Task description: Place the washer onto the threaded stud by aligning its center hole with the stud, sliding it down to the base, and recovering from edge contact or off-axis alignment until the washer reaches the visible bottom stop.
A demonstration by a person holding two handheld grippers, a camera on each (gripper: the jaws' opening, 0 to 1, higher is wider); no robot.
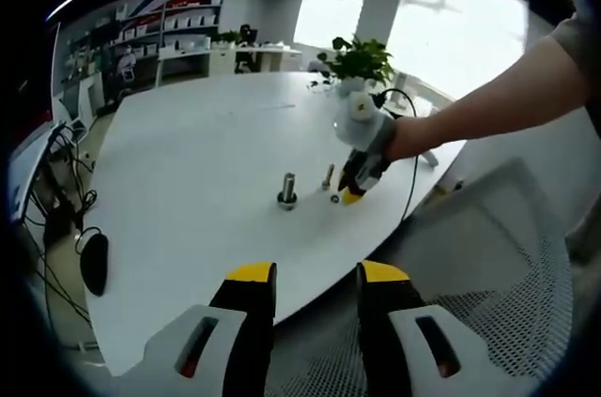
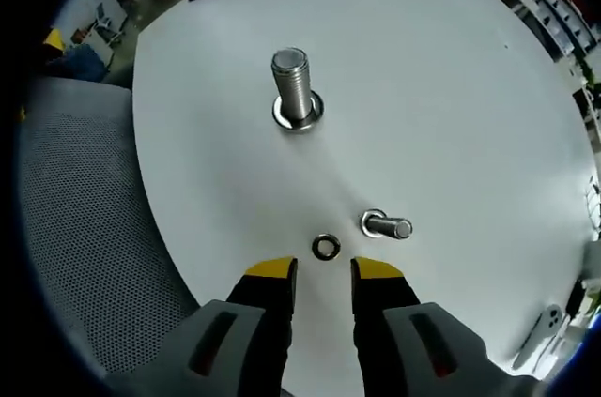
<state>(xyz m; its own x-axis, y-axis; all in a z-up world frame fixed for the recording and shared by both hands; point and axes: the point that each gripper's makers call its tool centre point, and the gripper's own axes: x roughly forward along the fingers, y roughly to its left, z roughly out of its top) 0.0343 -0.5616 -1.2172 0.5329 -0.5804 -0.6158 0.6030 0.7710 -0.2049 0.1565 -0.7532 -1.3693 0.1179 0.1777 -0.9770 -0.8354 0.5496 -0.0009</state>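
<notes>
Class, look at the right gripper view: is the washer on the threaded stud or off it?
Off. The washer lies flat on the table, apart from the upright threaded stud, just ahead of the open right hand-held gripper.

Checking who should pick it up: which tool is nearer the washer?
Right. The right tool hovers just short of the washer, jaws open. The left tool hangs back off the table edge, over a mesh chair.

Small washer (image 2: pixel 325 247) flat on table, apart from upright threaded stud (image 2: pixel 293 87)
</notes>
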